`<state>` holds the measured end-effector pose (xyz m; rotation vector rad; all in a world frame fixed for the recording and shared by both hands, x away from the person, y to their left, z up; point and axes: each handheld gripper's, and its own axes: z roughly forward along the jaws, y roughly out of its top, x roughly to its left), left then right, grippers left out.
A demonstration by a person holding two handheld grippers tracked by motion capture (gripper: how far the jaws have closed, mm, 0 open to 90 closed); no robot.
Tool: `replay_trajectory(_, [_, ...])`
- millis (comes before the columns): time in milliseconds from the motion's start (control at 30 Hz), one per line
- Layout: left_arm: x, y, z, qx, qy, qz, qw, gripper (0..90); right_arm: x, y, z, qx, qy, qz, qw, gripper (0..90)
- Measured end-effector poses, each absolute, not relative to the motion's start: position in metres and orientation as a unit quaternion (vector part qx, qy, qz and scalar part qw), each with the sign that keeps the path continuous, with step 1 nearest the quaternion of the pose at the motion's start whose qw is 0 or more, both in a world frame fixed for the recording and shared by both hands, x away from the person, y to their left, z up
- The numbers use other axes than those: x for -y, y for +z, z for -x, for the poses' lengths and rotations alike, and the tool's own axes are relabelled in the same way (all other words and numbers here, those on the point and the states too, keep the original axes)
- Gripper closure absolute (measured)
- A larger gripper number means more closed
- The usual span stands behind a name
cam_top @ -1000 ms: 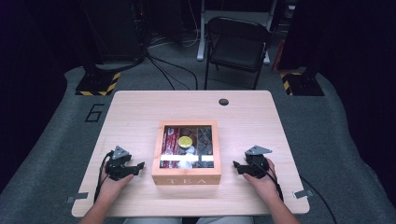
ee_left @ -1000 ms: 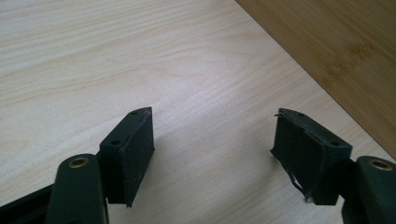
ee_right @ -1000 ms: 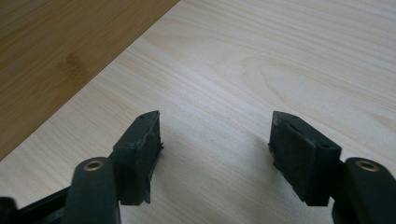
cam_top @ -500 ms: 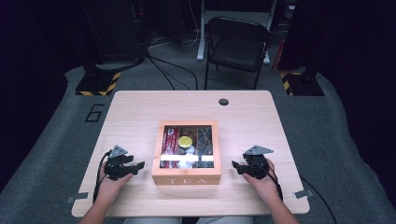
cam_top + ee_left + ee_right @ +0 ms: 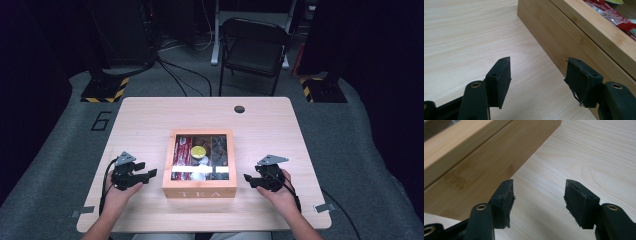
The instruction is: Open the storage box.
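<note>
Wooden tea box [image 5: 199,187] is flanked on the counter [image 5: 150,120] by the left gripper [image 5: 146,174] and right gripper [image 5: 250,178], both released, empty, equally near.

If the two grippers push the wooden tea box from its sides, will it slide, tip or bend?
The wooden tea box looks stiff, with thick flat walls, so it should not bend. It is low and wide, so it would probably slide on the smooth table and not tip. Its window lid may be fragile.
</note>
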<state>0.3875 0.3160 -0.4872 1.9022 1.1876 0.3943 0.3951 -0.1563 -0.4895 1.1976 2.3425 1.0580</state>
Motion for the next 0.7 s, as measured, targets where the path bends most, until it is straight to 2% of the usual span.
replay_trajectory(700, [-0.307,-0.452,-0.359,-0.43,0.146,-0.765,0.457,39.7,0.145,-0.455,-0.368,-0.807,0.421,-0.393,0.133,41.0])
